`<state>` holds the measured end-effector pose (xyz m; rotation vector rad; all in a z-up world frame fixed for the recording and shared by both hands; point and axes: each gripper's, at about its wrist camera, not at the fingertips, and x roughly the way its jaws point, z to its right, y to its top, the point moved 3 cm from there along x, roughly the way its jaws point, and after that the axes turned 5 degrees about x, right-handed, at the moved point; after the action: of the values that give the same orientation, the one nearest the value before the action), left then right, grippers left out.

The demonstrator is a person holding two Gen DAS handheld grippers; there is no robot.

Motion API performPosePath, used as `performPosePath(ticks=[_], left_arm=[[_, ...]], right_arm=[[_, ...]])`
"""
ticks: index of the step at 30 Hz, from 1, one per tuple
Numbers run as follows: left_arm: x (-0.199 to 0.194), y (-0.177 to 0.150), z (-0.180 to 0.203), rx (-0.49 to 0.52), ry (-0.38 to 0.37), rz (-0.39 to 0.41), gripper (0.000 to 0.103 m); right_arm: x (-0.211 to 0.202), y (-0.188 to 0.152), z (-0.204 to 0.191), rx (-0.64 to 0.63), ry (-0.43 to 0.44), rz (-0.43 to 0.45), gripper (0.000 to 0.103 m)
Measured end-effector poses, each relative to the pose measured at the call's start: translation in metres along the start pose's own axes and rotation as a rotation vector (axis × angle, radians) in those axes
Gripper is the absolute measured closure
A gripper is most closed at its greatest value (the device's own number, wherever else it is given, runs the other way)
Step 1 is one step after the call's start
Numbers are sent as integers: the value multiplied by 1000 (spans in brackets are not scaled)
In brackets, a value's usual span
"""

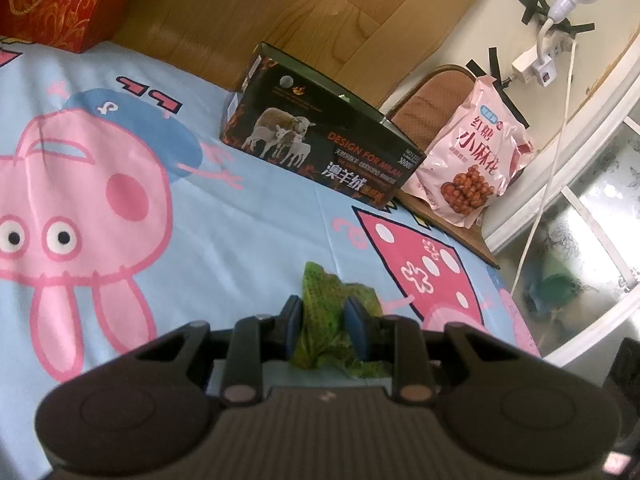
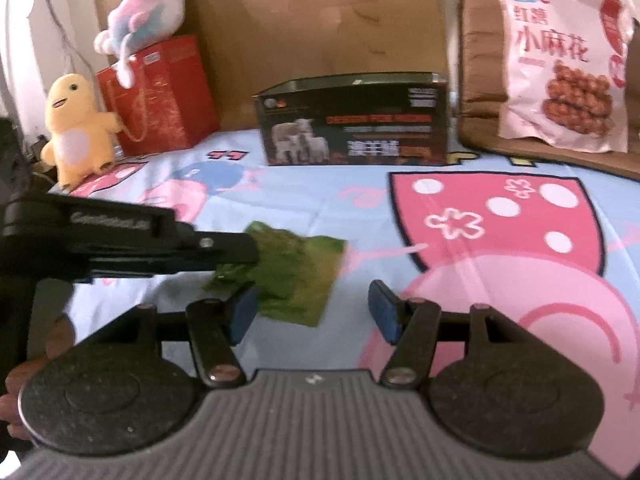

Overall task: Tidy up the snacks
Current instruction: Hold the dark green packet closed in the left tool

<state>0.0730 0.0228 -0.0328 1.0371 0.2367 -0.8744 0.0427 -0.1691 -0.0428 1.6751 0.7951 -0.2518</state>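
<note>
A crumpled green snack packet [image 1: 326, 320] lies on the blue cartoon bedsheet [image 1: 248, 224]. My left gripper [image 1: 322, 312] is shut on the packet, its blue pads pressing both sides. In the right wrist view the left gripper [image 2: 240, 258] reaches in from the left, clamped on the same green packet [image 2: 296, 280]. My right gripper [image 2: 312, 314] is open and empty just in front of the packet, its left pad near the packet's edge. A dark open-top box with sheep pictures [image 1: 320, 136] stands farther back [image 2: 354, 120]. A pink bag of fried twists [image 1: 476, 160] leans at the right [image 2: 564, 60].
A brown chair cushion [image 2: 476, 60] holds the pink bag beside the bed. A red gift bag [image 2: 160, 96], a yellow plush duck [image 2: 76, 128] and a pastel plush toy [image 2: 148, 12] sit at the back left. A wooden headboard [image 1: 280, 8] is behind the box.
</note>
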Motion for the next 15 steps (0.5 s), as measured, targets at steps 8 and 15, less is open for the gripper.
performPosePath(ticks=[8, 15], left_arm=[[0, 0, 0, 0, 1, 1, 78], [0, -1, 1, 2, 2, 1, 78]], right_arm=[[-15, 10, 37, 42, -149, 55, 38], [-28, 16, 67, 64, -257, 93, 38]])
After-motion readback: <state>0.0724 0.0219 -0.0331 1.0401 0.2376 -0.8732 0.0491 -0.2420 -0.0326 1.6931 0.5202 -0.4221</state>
